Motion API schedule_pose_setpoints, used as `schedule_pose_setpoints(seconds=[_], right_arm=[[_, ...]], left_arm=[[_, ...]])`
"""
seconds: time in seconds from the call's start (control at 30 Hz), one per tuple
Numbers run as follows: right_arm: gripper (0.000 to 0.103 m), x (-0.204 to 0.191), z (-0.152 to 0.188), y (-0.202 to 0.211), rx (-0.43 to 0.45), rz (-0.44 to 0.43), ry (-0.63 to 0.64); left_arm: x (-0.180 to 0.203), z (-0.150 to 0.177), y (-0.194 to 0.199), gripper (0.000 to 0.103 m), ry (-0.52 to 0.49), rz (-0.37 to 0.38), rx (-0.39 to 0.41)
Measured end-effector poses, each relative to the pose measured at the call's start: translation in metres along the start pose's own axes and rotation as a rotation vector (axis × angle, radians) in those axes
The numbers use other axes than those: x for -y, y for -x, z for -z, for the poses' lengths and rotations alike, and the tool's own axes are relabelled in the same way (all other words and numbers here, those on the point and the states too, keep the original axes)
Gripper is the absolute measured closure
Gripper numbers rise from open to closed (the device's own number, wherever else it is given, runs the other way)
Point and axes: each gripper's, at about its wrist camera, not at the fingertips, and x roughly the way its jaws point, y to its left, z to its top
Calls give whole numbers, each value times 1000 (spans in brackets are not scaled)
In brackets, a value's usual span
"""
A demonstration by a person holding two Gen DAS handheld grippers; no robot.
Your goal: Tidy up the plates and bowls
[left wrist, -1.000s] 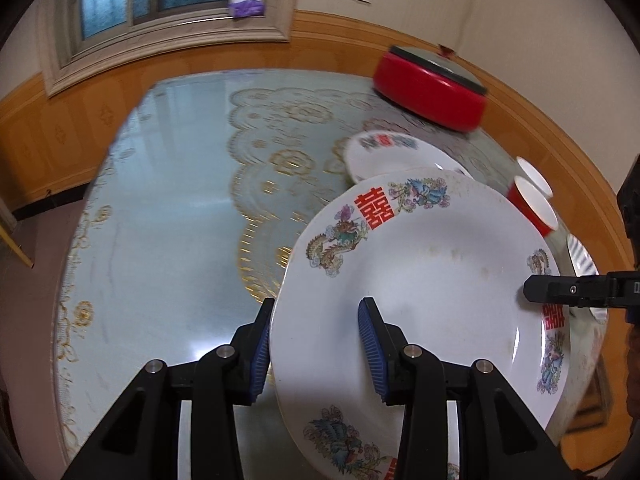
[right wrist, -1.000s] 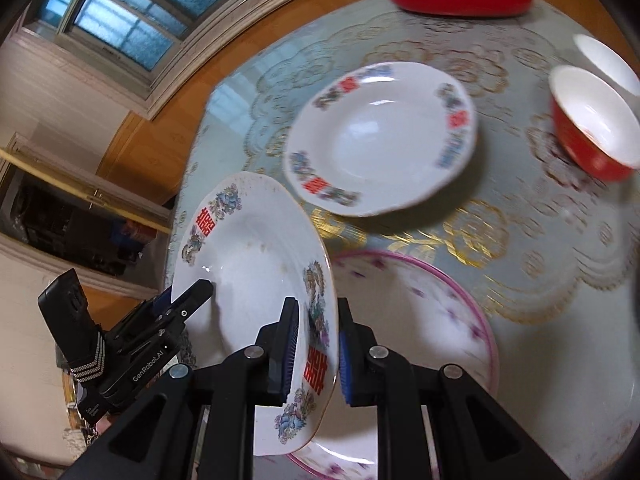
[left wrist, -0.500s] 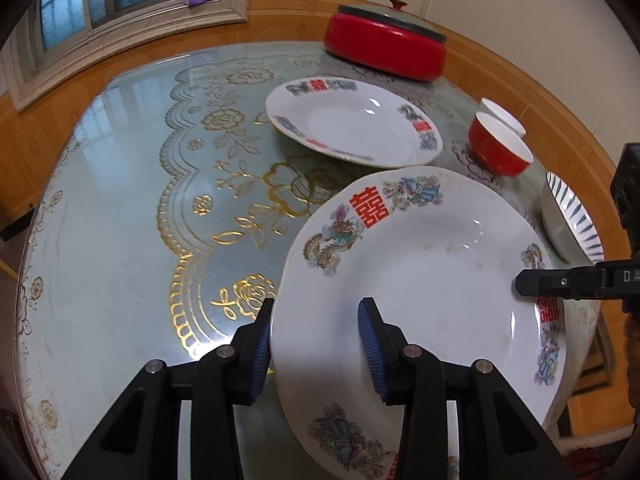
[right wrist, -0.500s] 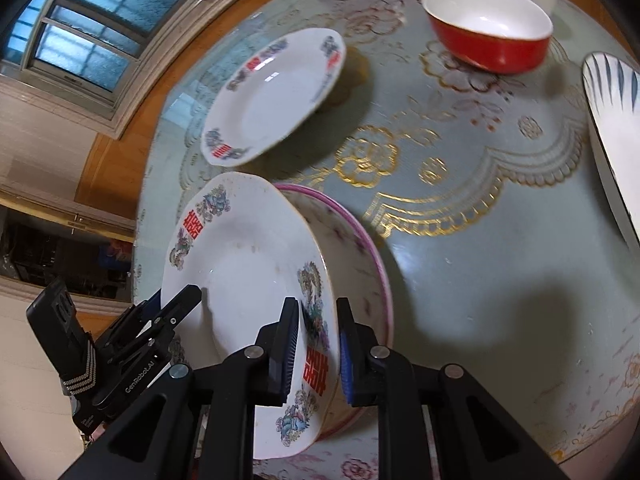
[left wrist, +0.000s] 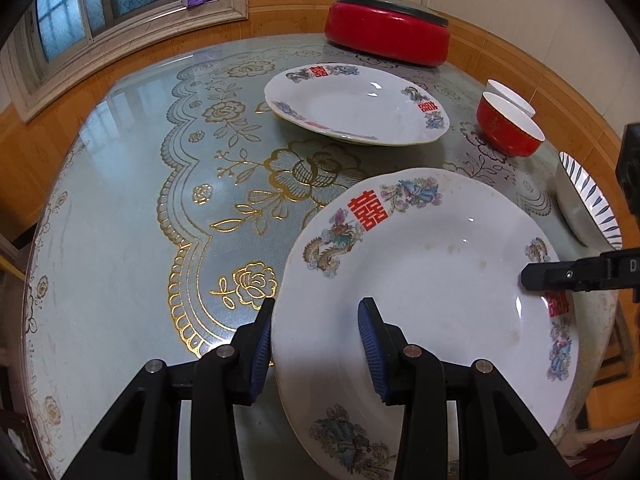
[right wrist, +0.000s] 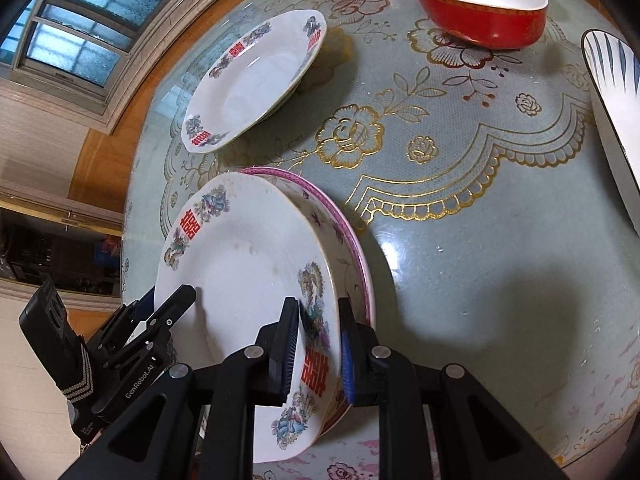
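Plate (left wrist: 432, 276) with red characters, clamped at opposite rims by my left gripper (left wrist: 316, 344) and right gripper (right wrist: 318, 344), hangs tilted just over the pink-rimmed dish (right wrist: 352, 248) near the table (left wrist: 120, 184) edge. Uneven release, I judge, could let it slide off or chip.

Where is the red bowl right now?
The red bowl sits on the table's far right, just in front of a white bowl, right of the far plate.
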Motion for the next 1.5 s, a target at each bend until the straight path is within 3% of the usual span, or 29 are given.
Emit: schedule_pose_setpoints(seconds=[0.5, 0.8, 1.07, 1.2, 1.5], right_arm=[[84, -1, -1, 5, -23, 30, 7], [81, -21, 0, 4, -8, 170, 151], [81, -28, -6, 10, -7, 213, 193], [80, -35, -9, 23, 26, 208, 227], [80, -45, -7, 18, -8, 187, 247]], left_arm=[[6, 1, -2, 58, -16, -23, 8], [8, 0, -2, 57, -7, -49, -4], [10, 1, -1, 54, -2, -70, -8], [11, 3, -2, 53, 1, -72, -13], [15, 4, 0, 49, -3, -66, -22]])
